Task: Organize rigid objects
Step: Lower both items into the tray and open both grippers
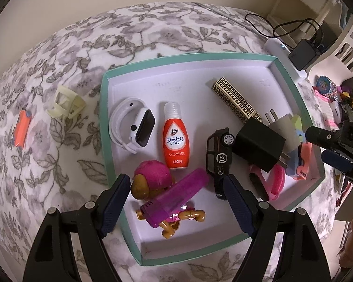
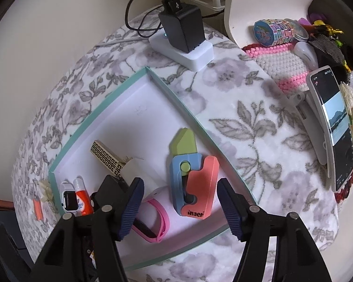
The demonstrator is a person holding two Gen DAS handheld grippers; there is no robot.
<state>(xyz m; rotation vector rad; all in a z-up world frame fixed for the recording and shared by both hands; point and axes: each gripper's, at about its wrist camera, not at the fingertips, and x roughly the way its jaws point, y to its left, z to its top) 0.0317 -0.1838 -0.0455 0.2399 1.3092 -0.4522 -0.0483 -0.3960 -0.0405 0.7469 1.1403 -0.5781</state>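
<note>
- left gripper (image 1: 176, 195): jaws wide apart, nothing pressed between the pads, hanging over the near end of the tray (image 1: 223, 57)
- under it: purple tube (image 1: 176, 198) lying slanted across a toy dog (image 1: 153, 181) with a pink cap
- right gripper (image 2: 180, 208): jaws apart, pads clear of the toy knife (image 2: 193, 176) (green blade, blue and coral handle), which lies flat in the tray by its right wall, partly between the fingers
- pink wristband (image 2: 153, 221) just left of the knife, by the left finger
- mid tray: black toy car (image 1: 217, 159) touching a black plug (image 1: 258, 145); orange bottle (image 1: 174, 136) beside a white watch (image 1: 134, 127)
- further in: gold patterned bar (image 1: 235, 98), its near end by the plug
- outside the tray, on the floral blanket (image 1: 58, 159): pale clip (image 1: 66, 103) and orange block (image 1: 22, 129), well to the left
- far: charger (image 2: 183, 30) on a white power strip (image 2: 195, 54), just past the tray corner
- right edge: phone (image 2: 334, 129) on a stand
</note>
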